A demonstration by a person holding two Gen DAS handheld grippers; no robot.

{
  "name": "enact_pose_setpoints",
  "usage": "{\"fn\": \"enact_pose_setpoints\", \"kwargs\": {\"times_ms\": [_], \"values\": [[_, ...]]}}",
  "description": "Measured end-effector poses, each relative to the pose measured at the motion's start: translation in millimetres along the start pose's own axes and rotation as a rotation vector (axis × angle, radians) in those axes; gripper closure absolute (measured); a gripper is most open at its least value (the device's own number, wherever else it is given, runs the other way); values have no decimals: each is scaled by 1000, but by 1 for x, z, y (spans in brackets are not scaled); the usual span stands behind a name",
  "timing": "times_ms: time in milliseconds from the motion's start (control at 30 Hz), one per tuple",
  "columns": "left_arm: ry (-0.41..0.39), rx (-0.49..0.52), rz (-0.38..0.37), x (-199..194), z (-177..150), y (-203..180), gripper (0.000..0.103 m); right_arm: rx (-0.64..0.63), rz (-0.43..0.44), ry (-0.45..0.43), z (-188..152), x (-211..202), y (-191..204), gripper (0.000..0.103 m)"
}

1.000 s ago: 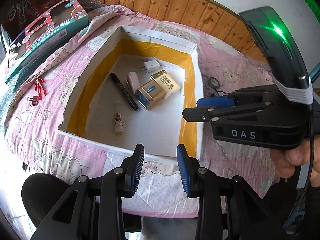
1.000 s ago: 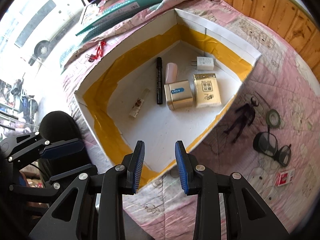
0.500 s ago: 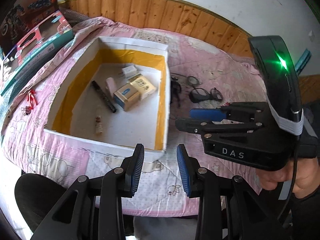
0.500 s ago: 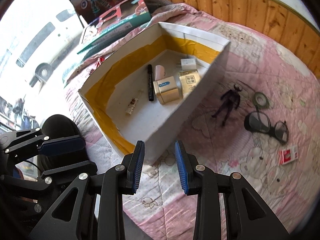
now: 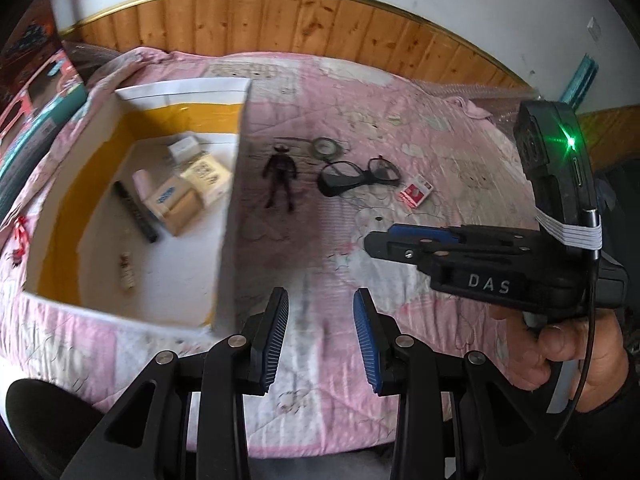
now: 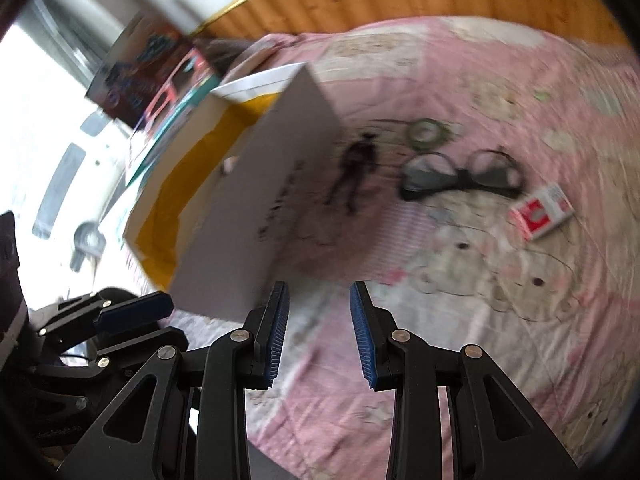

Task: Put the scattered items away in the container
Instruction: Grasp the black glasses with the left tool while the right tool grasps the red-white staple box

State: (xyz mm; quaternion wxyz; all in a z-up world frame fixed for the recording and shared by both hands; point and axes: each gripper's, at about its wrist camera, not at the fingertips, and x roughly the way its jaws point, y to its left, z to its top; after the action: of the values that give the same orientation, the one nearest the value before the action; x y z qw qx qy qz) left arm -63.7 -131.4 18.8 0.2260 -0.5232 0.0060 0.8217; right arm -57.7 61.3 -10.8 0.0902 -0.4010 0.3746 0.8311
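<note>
A white box with a yellow-taped inside (image 5: 230, 184) (image 6: 256, 208) sits at the left on a pink quilt and holds a marker (image 5: 136, 212), small cartons (image 5: 176, 204) and a charger. Right of it lie a black figurine (image 5: 282, 178) (image 6: 356, 164), a tape roll (image 5: 326, 146) (image 6: 426, 130), dark glasses (image 5: 358, 174) (image 6: 460, 174) and a red-and-white card pack (image 5: 416, 192) (image 6: 542, 212). My left gripper (image 5: 320, 332) hangs open over bare quilt near the box's front corner. My right gripper (image 6: 319, 332) (image 5: 384, 240) is open too, empty, short of the loose items.
A toy carton (image 6: 160, 76) (image 5: 40, 92) leans at the far left behind the box. Red binder clips (image 5: 18, 236) lie on the quilt's left edge. Wood panelling (image 5: 320, 24) backs the bed. A person's hand (image 5: 568, 344) holds the right gripper's handle.
Both views have swung right, away from the box's inside and toward the loose items on the quilt. Both grippers have stayed open and empty. The right view is now lower and blurred.
</note>
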Motion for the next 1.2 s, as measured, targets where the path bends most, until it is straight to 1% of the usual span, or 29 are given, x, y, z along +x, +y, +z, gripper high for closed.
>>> {"fn": "enact_pose_setpoints", "kwargs": {"times_ms": [133,267,433,533,633,667,767,800,867,900,933,967,1000,1033,1067,1100,1133,1167,1200], "values": [[4,21,-14,21,15,-15,59,92,-13,-29,5,-2,-41,67],[10,55,-30,49,39,-31,56,179,-28,-39,8,3,-79,66],[9,73,-12,91,71,-42,50,273,-61,-44,15,13,-120,62],[7,57,9,121,88,-42,50,307,-103,-47,23,19,-139,60],[9,0,31,153,107,-34,50,330,-149,-52,34,26,-155,57],[6,-32,32,163,112,-29,50,336,-154,-54,37,30,-160,57],[-9,-145,29,189,122,-11,50,323,-155,-46,42,41,-167,57],[-9,-167,19,196,124,-6,50,314,-155,-37,42,44,-170,57],[-6,-194,40,215,126,1,50,302,-146,-22,42,48,-176,57],[-1,-203,38,222,126,3,49,295,-141,-24,42,47,-179,57],[-10,-223,0,226,124,6,46,285,-160,-26,43,45,-181,57],[-1,-238,-48,229,121,5,42,278,-213,-35,44,39,-185,57],[7,-232,-64,230,118,2,39,278,-265,-48,45,33,-190,57],[26,-209,-90,230,115,-4,39,283,-302,-57,45,28,-196,57],[78,-161,-161,230,109,-17,39,303,-320,-66,45,22,-204,57],[122,-113,-212,230,104,-29,39,325,-315,-70,45,18,-211,57],[149,-30,-219,225,97,-46,39,343,-293,-75,44,15,-216,57],[143,35,-192,220,93,-57,39,360,-265,-83,44,13,-219,57],[121,91,-157,214,92,-65,39,373,-238,-92,45,11,-220,55]]}}
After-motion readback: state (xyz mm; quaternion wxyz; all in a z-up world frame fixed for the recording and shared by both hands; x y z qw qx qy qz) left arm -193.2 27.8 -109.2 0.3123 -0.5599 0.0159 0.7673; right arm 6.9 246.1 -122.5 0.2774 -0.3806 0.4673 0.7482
